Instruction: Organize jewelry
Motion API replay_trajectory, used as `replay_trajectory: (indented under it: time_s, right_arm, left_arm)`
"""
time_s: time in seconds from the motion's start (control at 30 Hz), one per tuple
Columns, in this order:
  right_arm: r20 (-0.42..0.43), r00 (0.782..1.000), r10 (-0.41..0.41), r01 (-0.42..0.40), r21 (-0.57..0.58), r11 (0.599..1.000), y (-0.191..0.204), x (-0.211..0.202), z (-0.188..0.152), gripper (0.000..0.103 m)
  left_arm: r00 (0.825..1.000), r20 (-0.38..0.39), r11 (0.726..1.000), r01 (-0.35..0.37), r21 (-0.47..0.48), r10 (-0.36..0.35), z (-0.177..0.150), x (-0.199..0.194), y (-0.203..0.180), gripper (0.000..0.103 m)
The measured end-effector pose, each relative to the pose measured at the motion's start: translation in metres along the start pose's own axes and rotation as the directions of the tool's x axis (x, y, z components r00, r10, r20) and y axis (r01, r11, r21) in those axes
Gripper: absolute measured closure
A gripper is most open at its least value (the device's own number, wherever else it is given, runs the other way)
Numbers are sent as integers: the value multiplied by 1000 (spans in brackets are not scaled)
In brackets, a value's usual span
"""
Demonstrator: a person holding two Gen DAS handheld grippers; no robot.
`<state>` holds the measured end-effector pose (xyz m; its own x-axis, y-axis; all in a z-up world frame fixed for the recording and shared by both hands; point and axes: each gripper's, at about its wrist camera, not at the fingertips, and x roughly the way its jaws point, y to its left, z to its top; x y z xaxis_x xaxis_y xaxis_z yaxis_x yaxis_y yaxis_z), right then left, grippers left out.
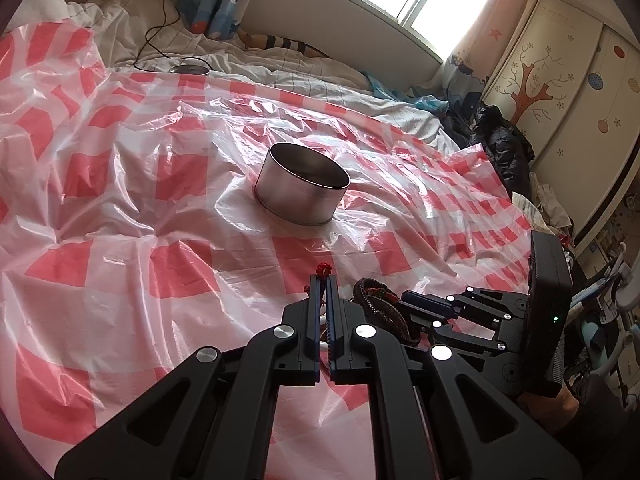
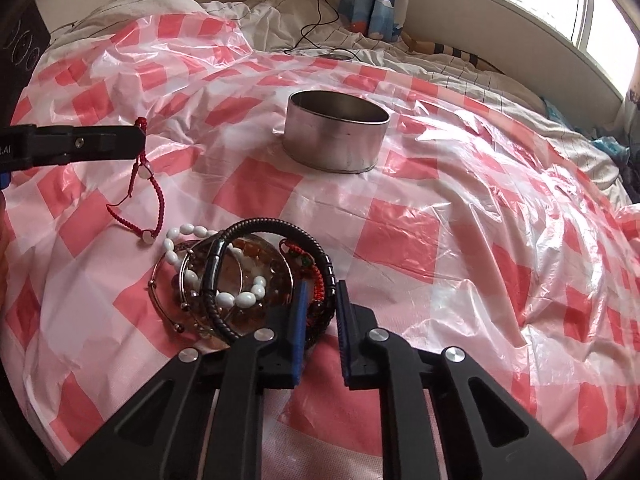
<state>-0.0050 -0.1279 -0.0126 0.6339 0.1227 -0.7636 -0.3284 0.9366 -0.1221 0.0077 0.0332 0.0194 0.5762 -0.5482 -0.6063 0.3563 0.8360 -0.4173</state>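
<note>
Red cord bracelet [image 2: 136,184] hangs pinched in left tongs [image 2: 140,140].

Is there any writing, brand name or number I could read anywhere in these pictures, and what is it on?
".AI": cut-off white letters on the left gripper body at the picture's edge.
Wardrobe door: a faint line of script, too small to read.
Metal tin: no label visible.
Dark board beside the bed: white circles only, no words.
</note>
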Motion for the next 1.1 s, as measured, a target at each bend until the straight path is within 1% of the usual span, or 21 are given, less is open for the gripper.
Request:
replay_trajectory:
  time_s: [0.07,0.13,0.27,0.33,0.4,0.53,0.7,0.9,1.1]
  right_arm:
    - [7,1000,-18,18,2,1000,-1,-2,0,94]
    - [16,1000,-2,1,38,999,-8,-5,1,94]
    - [70,995,70,-81,158,984,-28,-15,3,94]
    - [112,987,117,-141,234,962,-42,-22,4,94]
    - [166,972,164,-209,298,931,-55,-29,3,94]
    - [245,942,229,-309,369,876,-70,-39,4,94]
    - [251,936,247,-332,400,854,-75,-39,5,94]
    - [253,932,259,-344,397,851,-75,-40,8,94]
    - [276,919,281,-375,394,839,-84,-40,25,94]
  left_arm:
    - [1000,0,1000,0,-2,0,1,0,1,100]
    - [1000,1,1000,-1,-2,1,0,0,0,100]
    - [1000,2,1000,-1,-2,1,-1,1,-2,100]
    - [1000,2,1000,-1,-2,1,-1,1,-1,101]
    - [1000,2,1000,0,-2,0,-1,1,-1,100]
    - [1000,1,1000,5,-2,-5,0,0,-1,100]
    - [1000,11,1000,17,-3,-17,3,-3,-1,101]
    - [999,24,999,34,11,-34,11,-6,-9,100]
    - [997,52,997,61,44,-63,37,-9,-28,100]
